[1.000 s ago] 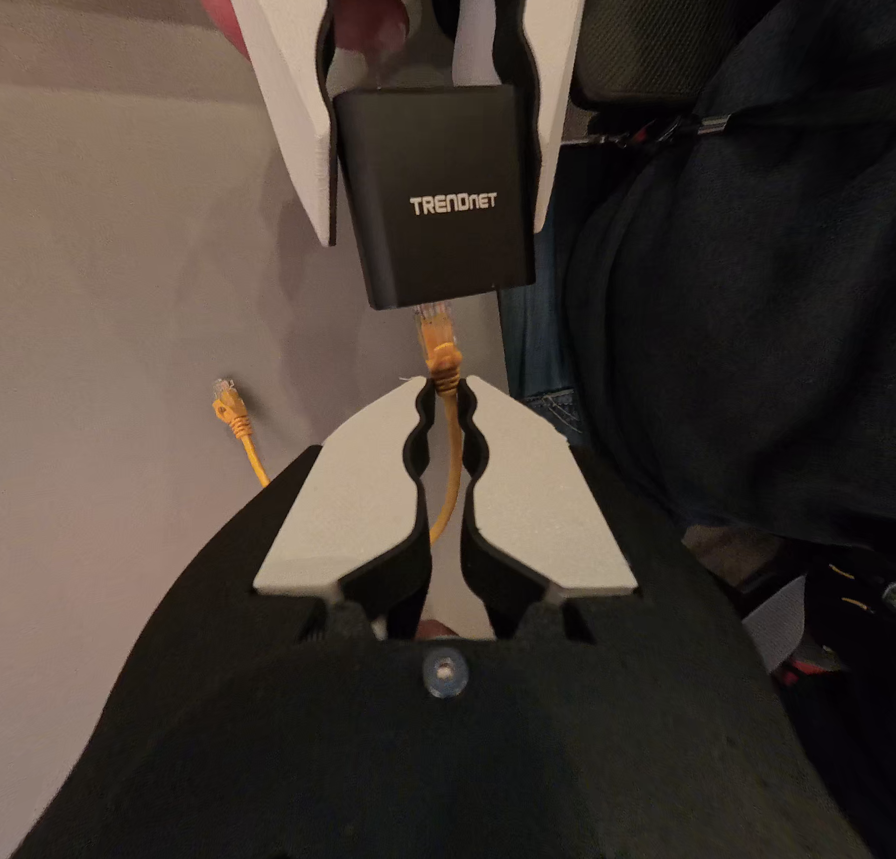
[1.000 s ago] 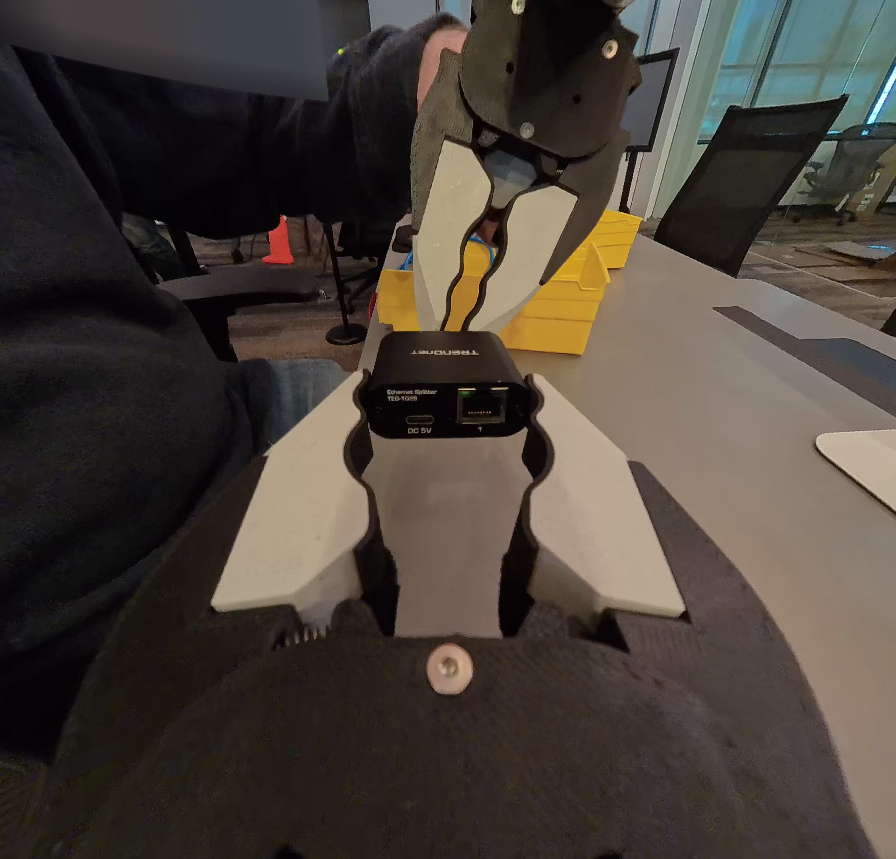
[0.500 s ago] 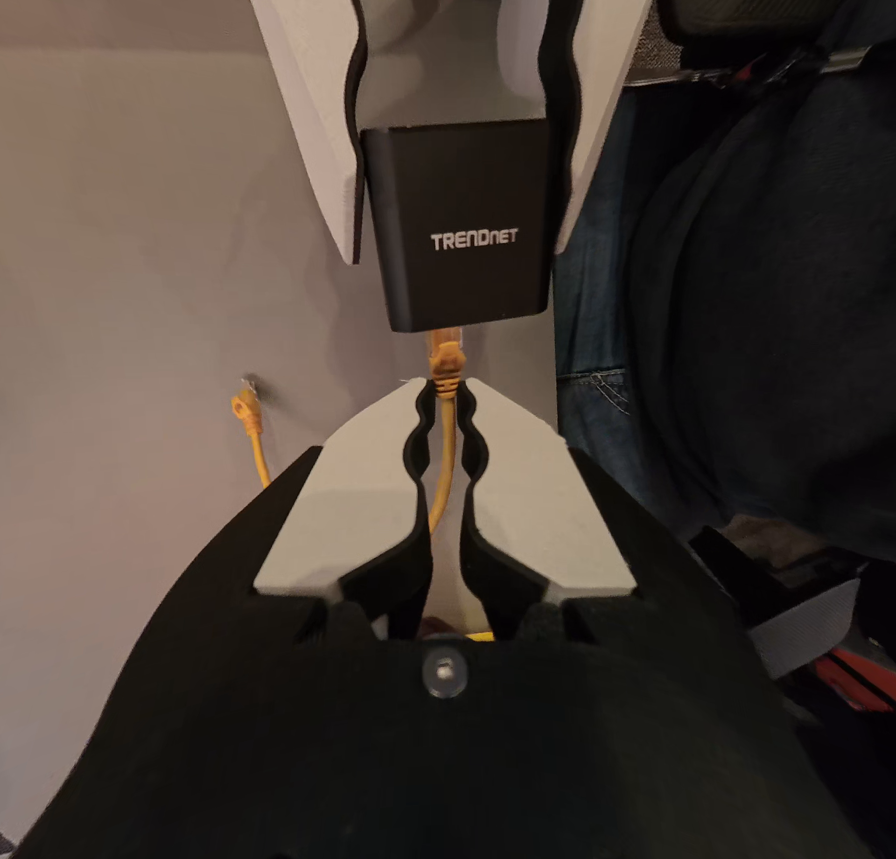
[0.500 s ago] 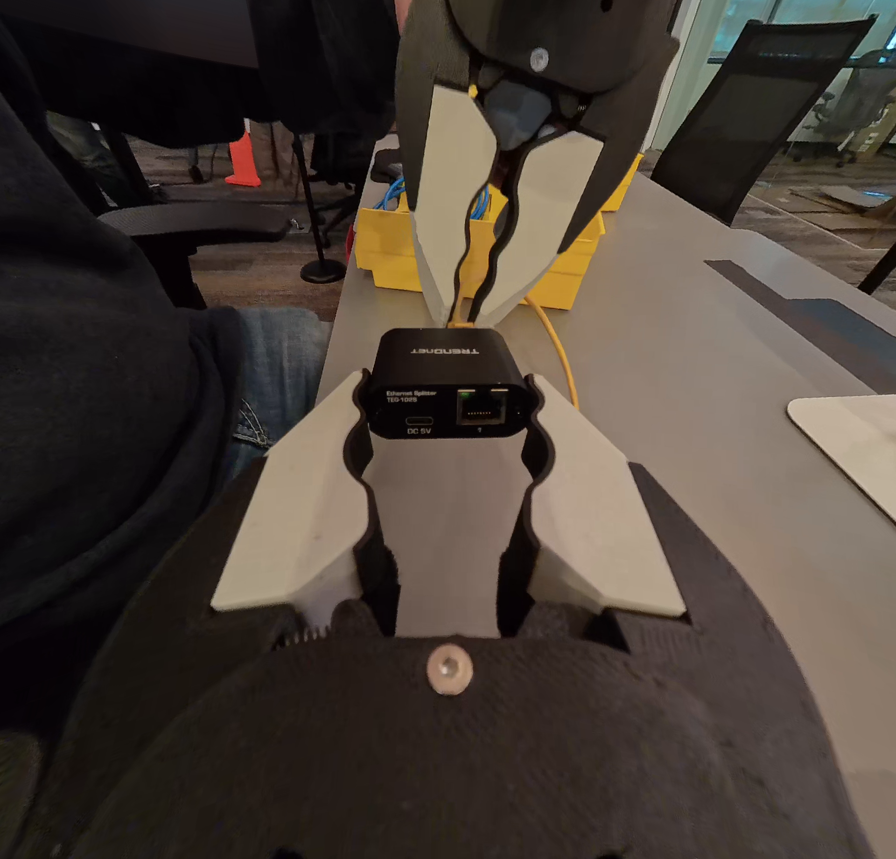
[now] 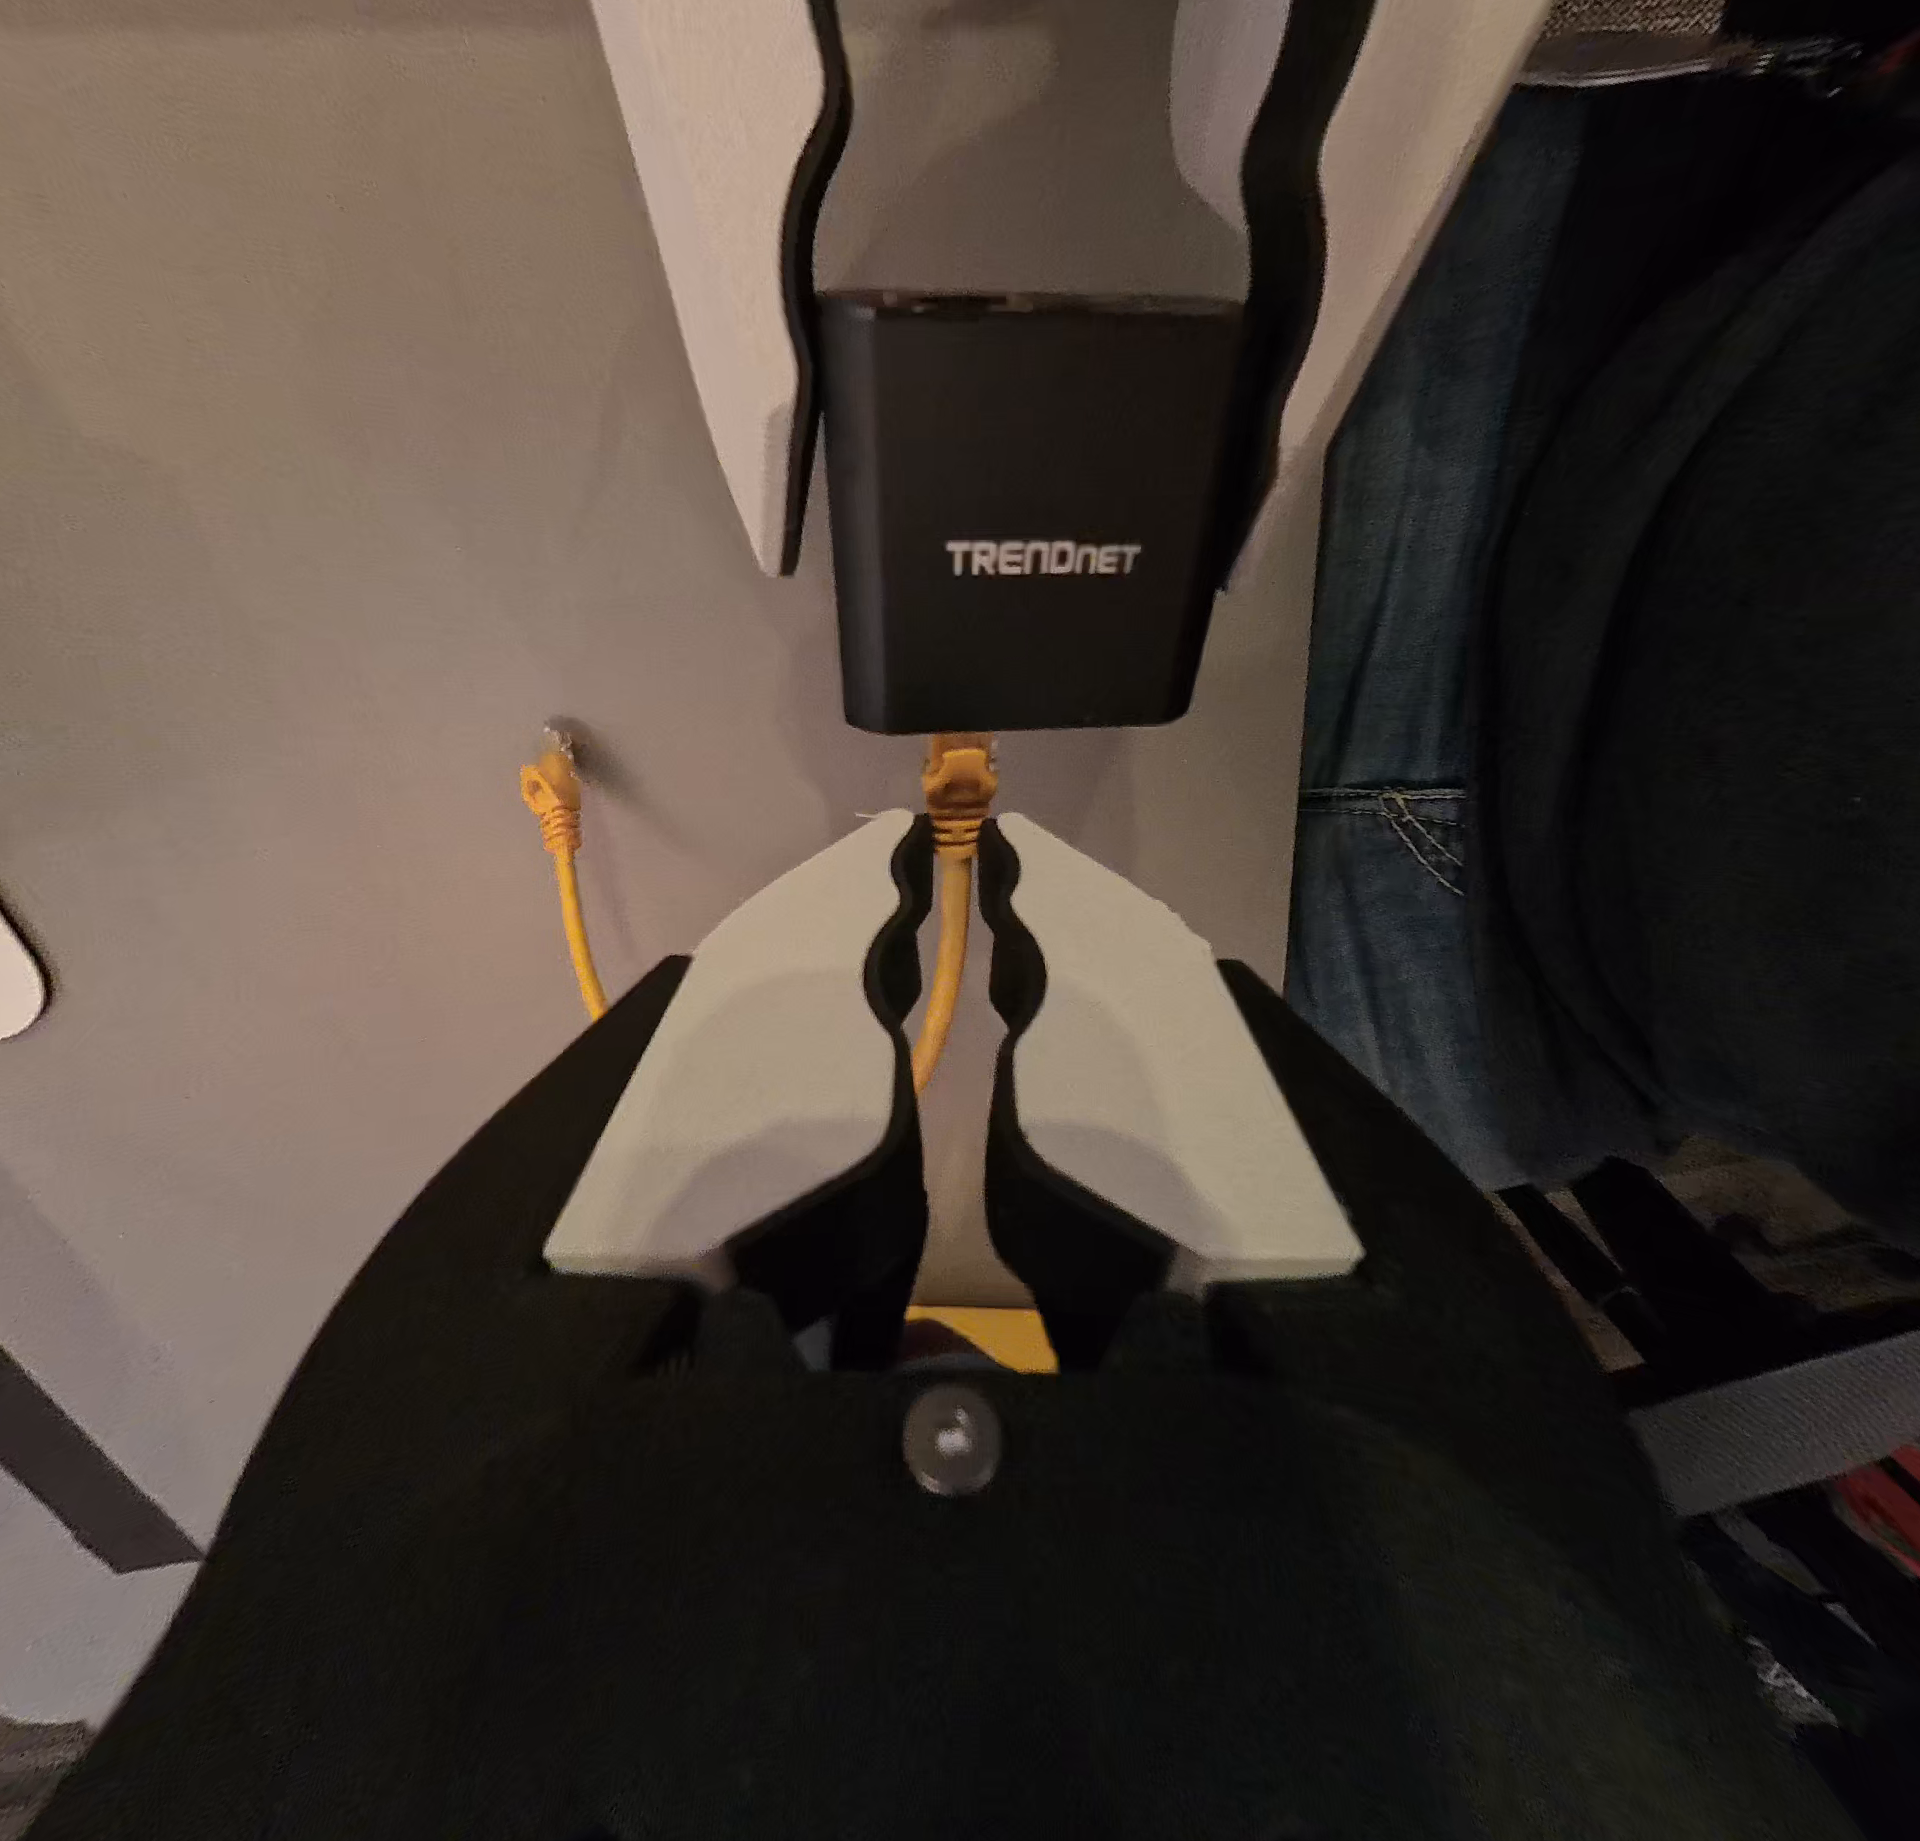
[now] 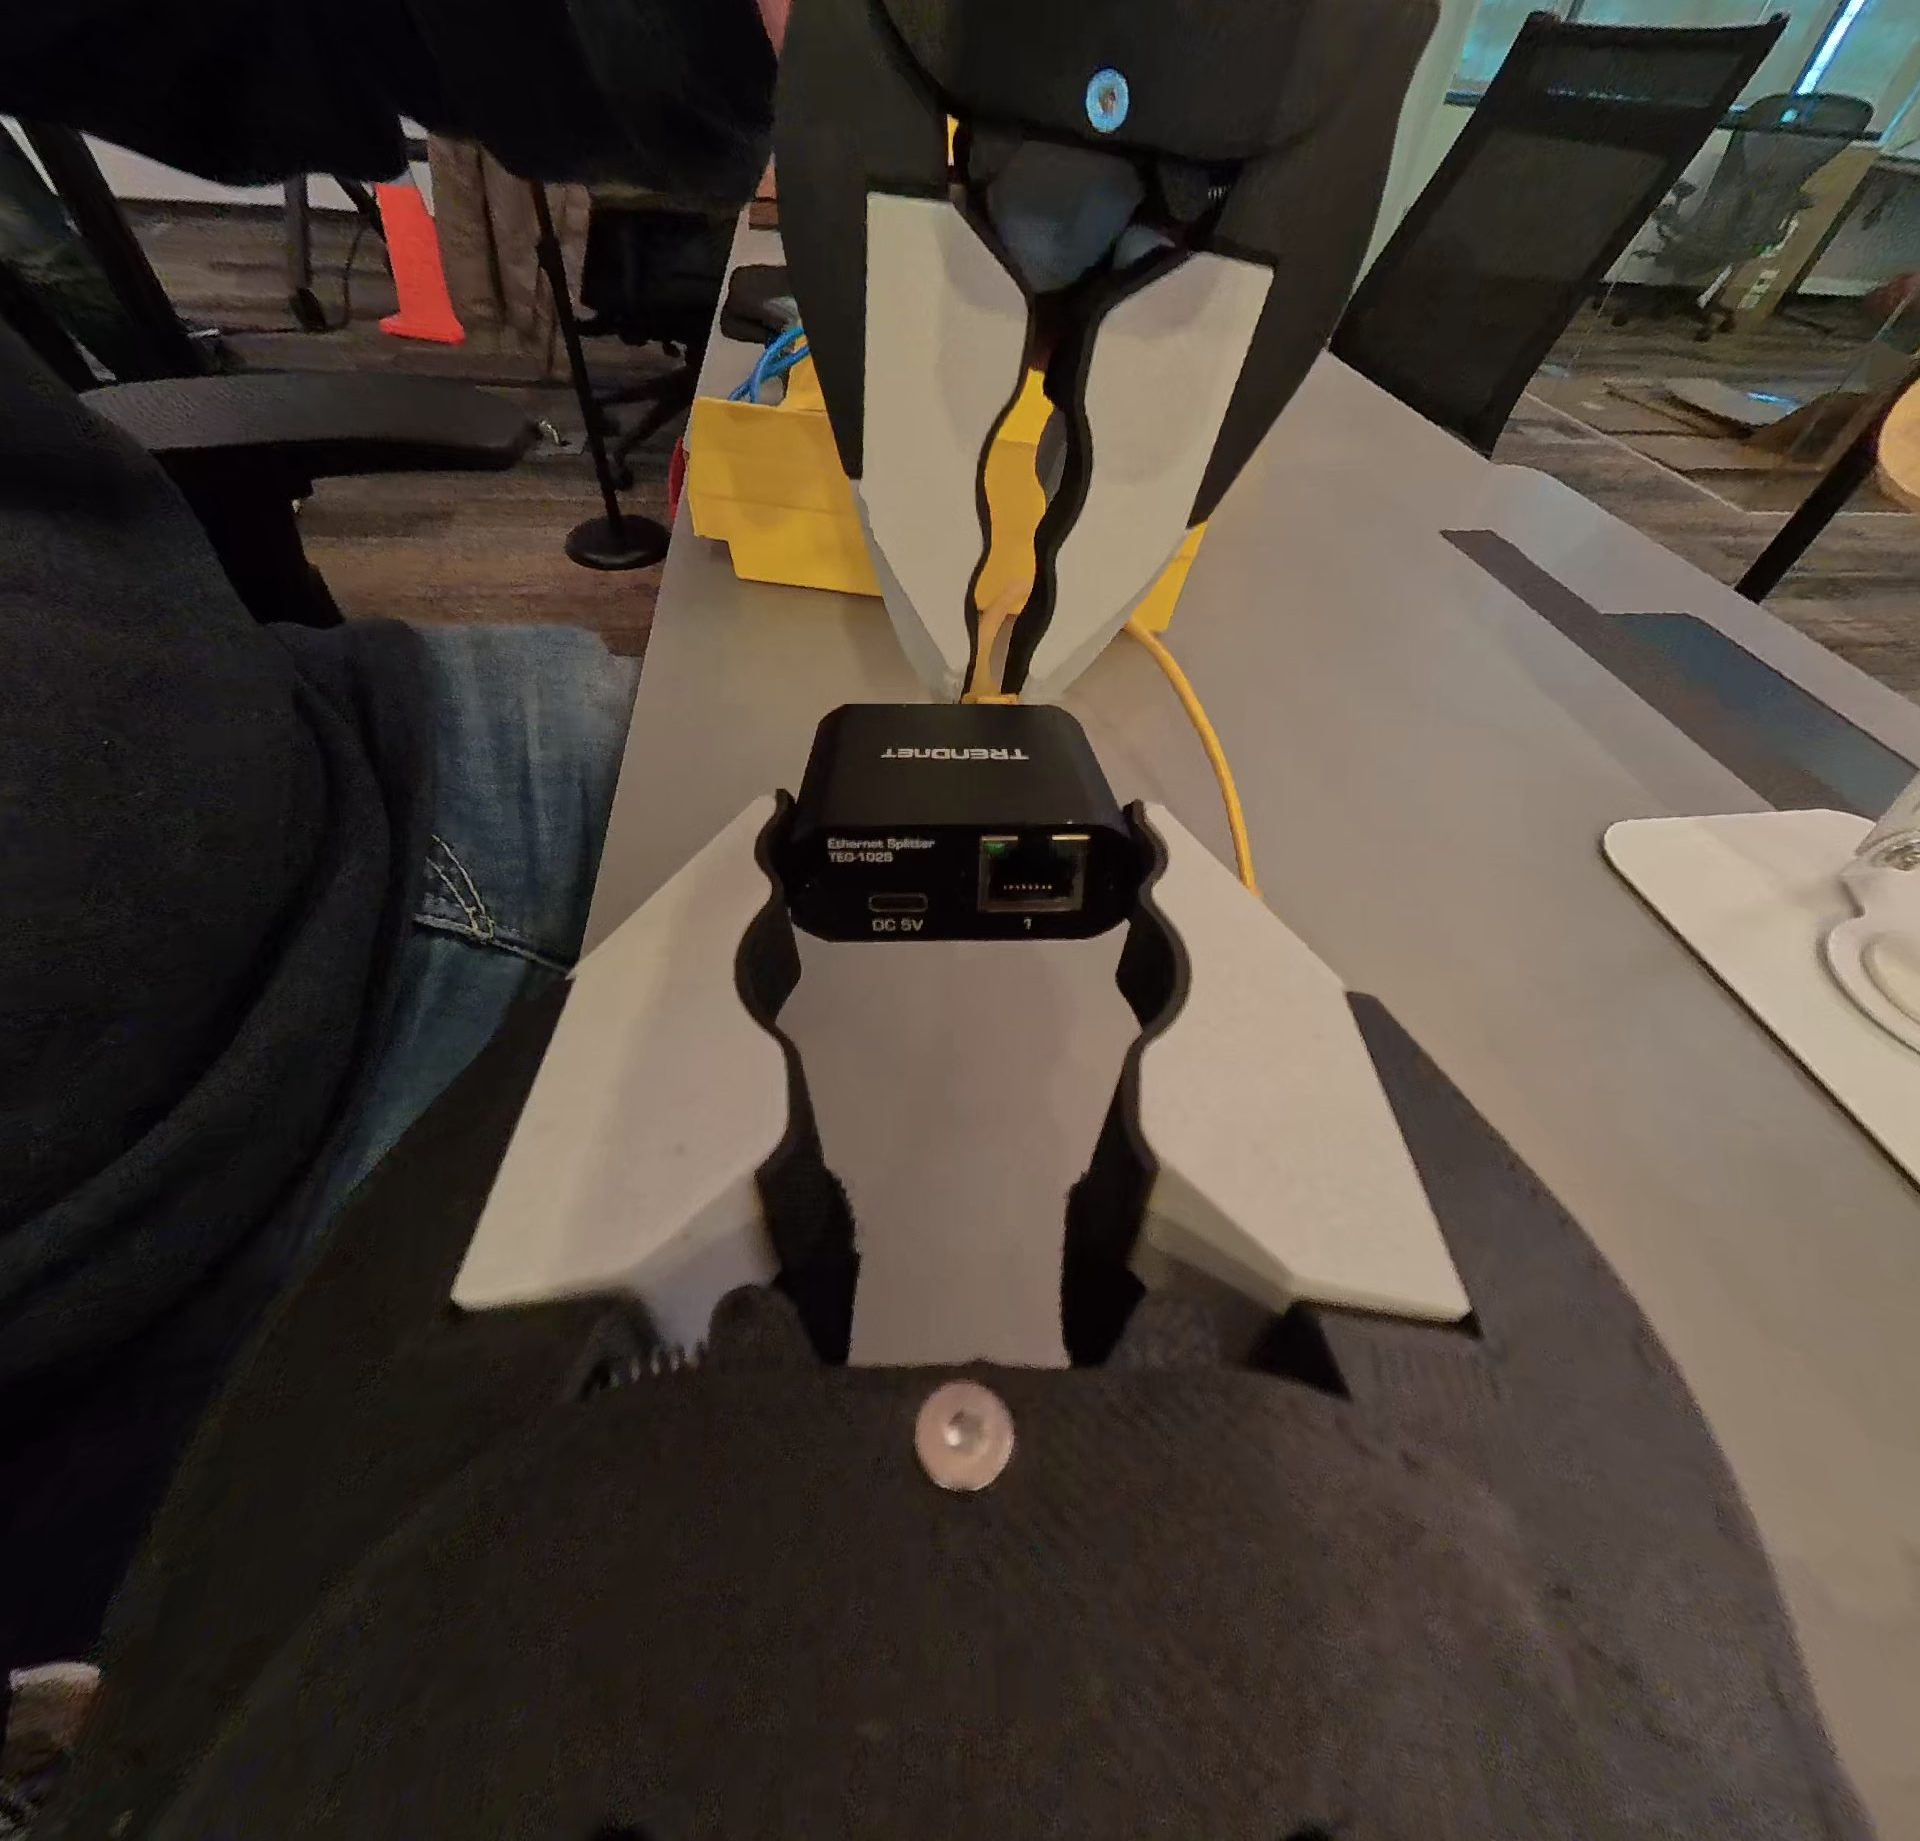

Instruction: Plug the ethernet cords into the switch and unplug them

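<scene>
We braced the black switch [image 6: 961,820] between the right gripper [image 6: 961,872]'s wide-spread fingers, near the bench [image 6: 1403,711]'s left edge, so it could not slide — while the left gripper [image 5: 956,835], fingers nearly closed on the yellow cord [image 5: 948,970] just behind its plug [image 5: 961,783], met the far port. A second plug [image 5: 551,783] lay loose on the bench, well apart.

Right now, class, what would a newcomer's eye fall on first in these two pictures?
First the black switch at centre, clamped by the right hand-held gripper above the grey table. Next the orange ethernet cord, pinched by the left hand-held gripper at the switch's far face. A second orange plug lies loose on the table.
</scene>
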`<move>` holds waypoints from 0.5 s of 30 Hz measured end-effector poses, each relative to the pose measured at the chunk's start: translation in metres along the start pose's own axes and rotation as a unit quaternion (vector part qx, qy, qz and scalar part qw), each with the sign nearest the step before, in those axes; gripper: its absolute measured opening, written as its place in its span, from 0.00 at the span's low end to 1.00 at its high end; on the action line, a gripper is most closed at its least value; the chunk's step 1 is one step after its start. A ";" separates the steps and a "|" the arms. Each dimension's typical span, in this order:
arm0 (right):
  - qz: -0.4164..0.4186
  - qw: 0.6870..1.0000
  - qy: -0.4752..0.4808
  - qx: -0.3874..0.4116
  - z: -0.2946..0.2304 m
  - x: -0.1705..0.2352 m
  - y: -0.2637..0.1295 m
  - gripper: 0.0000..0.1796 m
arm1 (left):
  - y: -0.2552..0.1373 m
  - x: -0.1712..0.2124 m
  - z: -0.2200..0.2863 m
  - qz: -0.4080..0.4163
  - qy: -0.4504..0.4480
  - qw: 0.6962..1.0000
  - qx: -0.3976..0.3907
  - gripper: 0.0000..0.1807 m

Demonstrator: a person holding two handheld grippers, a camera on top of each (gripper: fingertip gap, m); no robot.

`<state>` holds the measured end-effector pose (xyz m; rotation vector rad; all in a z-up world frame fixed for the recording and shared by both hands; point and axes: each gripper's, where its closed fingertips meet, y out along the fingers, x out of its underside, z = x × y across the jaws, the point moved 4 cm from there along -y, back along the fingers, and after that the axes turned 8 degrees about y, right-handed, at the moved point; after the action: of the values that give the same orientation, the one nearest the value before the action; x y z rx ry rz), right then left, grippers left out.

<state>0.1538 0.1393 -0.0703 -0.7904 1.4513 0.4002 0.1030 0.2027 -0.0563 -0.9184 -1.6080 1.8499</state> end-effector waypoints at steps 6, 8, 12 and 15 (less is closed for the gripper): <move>0.057 0.998 0.020 0.020 0.008 -0.014 -0.011 0.34 | -0.031 0.016 -0.009 0.075 -0.034 0.993 -0.085 0.08; 0.062 0.998 0.028 0.016 0.008 -0.013 -0.014 0.34 | -0.053 0.035 -0.002 0.124 -0.067 0.984 -0.111 0.11; 0.068 0.996 0.046 0.019 0.013 -0.008 -0.020 0.34 | -0.100 0.113 0.018 0.115 -0.147 0.947 -0.261 0.20; 0.067 0.996 0.050 0.021 0.014 -0.005 -0.020 0.34 | -0.115 0.186 0.047 0.074 -0.226 0.911 -0.336 0.21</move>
<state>0.1768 0.1360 -0.0620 -0.6892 1.6070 0.4364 -0.0576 0.3322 0.0310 -0.9351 -2.6296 1.6977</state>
